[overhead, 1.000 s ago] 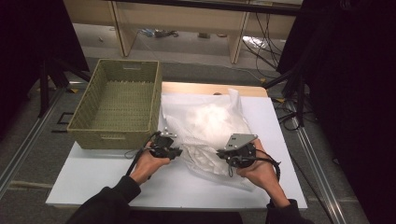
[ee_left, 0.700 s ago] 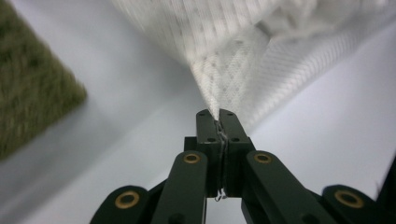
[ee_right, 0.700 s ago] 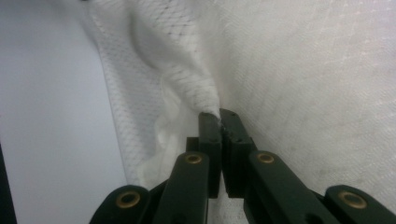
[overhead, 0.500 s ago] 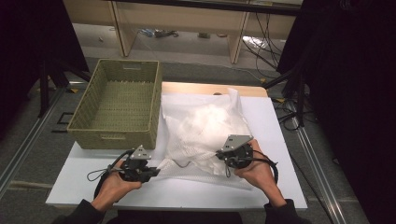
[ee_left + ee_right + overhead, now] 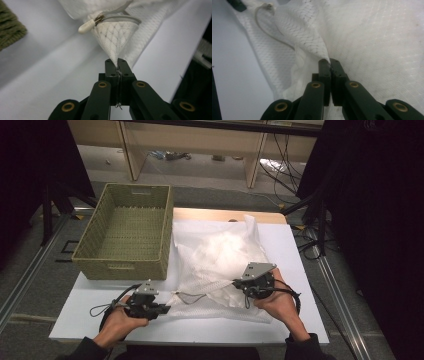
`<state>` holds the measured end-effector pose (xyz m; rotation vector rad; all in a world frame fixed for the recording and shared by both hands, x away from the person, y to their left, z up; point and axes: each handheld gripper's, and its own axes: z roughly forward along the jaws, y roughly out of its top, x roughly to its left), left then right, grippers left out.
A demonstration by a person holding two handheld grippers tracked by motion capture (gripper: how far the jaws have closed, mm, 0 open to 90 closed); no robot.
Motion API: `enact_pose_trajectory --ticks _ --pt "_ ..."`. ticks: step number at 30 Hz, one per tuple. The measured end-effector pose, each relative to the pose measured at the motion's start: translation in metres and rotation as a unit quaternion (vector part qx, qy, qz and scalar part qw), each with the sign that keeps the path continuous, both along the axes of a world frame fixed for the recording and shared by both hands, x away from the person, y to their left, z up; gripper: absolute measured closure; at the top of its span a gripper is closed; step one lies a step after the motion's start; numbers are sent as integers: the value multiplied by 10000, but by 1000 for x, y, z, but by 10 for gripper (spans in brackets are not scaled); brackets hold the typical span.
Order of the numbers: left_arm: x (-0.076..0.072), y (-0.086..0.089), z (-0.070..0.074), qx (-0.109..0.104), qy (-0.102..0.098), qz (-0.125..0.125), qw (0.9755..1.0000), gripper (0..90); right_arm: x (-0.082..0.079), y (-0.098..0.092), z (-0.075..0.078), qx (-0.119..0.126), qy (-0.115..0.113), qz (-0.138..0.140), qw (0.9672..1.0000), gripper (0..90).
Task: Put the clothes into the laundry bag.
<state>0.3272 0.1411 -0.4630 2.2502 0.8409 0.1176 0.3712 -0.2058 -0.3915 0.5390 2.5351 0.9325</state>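
A white mesh laundry bag (image 5: 220, 255) lies crumpled across the middle of the white table (image 5: 300, 270). My left gripper (image 5: 167, 309) is at the bag's near left corner, and its jaws have just closed on a pinch of mesh (image 5: 117, 35) that is pulled taut into a cone. Just beyond that pinch hangs a drawstring with a white toggle (image 5: 86, 25). At the bag's near right my right gripper (image 5: 235, 282) is shut on a raised fold of mesh (image 5: 312, 37). The cord (image 5: 267, 27) loops farther off.
A green woven basket (image 5: 120, 267) with nothing in it stands at the table's far left, next to the bag. A wooden board (image 5: 225, 214) edges the far side. Shelving and floor cables (image 5: 285, 165) lie behind, and dark curtains hang on both sides.
My left gripper has moved toward the near left of the table, drawing the bag's corner out with it. The right gripper has stayed put.
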Motion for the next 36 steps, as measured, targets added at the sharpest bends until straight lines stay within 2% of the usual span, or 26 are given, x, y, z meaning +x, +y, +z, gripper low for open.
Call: enact_pose_trajectory --ticks 2,3,4,6,7,8,10,11,12,13,14,15,19,20,21,22,23,24,26,27,28,29,32,33,35,36 --pt "-3 -10 4 280 -61 46 9996 807 0 -1 4 1 54 -30 10000 896" --pt "-3 -10 4 280 -61 46 9996 674 0 -1 6 0 18 -44 10000 896" --pt "-1 -21 16 246 -386 273 9986 550 -1 0 6 38 -46 -66 10000 897" --pt "0 -33 30 114 -691 302 9971 492 -3 0 8 29 -48 -31 10000 898" --pt "-2 -41 37 120 -844 234 9961 483 -3 0 10 17 -16 -23 10000 897" --pt "-3 -50 42 -18 -878 101 9961 472 -3 1 10 47 -66 -70 9999 897" --pt "-5 -60 45 -124 -795 -32 9968 468 -2 0 11 -11 -134 -23 9999 898" --pt "-4 -82 45 -347 -560 -214 9976 465 -2 1 12 19 -39 14 10000 898" --pt "-1 -92 41 -379 -460 -270 9979 454 -1 1 12 12 -68 44 10000 898" --pt "-1 -92 41 -379 -460 -270 9979 436 -1 1 12 12 -68 44 10000 898" --pt "4 -105 35 -326 -304 -301 9986 436 0 2 12 6 -156 35 9999 898" --pt "14 -119 24 -246 -121 -357 9990 385 -1 2 12 5 -85 88 9999 898" --pt "36 -144 3 -345 234 141 9990 290 -1 1 11 21 -41 23 10000 898" --pt "36 -144 3 -345 234 141 9990 277 -1 1 11 21 -41 23 10000 898" --pt "48 -157 -7 -348 356 606 9969 256 -1 1 9 -7 -121 -9 9999 898" --pt "53 -161 -9 -278 423 600 9969 256 -1 1 8 18 -118 37 9999 898" --pt "58 -166 -13 -418 479 768 9950 256 -1 1 8 8 -9 34 10000 897" --pt "63 -166 -15 -366 519 723 9954 275 -1 1 7 -4 37 3 10000 898" --pt "69 -167 -16 -422 307 839 9951 452 1 0 5 -70 -80 79 9999 899" --pt "69 -167 -16 -422 307 839 9951 539 1 0 5 -70 -80 79 9999 899" --pt "72 -168 -17 -730 149 1035 9918 654 1 -1 3 -98 -27 20 9999 900" --pt "74 -167 -17 -792 76 1085 9909 738 1 -1 2 -78 47 2 10000 900" --pt "80 -163 -14 -977 51 1152 9885 805 3 0 3 -30 40 15 10000 900" --pt "89 -161 -6 -1158 -113 1361 9838 817 3 1 4 -33 0 130 9999 900" --pt "92 -159 -2 -1148 -216 1379 9835 822 2 2 5 21 35 121 9999 900" --pt "103 -157 6 -913 -809 1550 9804 822 2 4 7 54 60 99 9999 900"
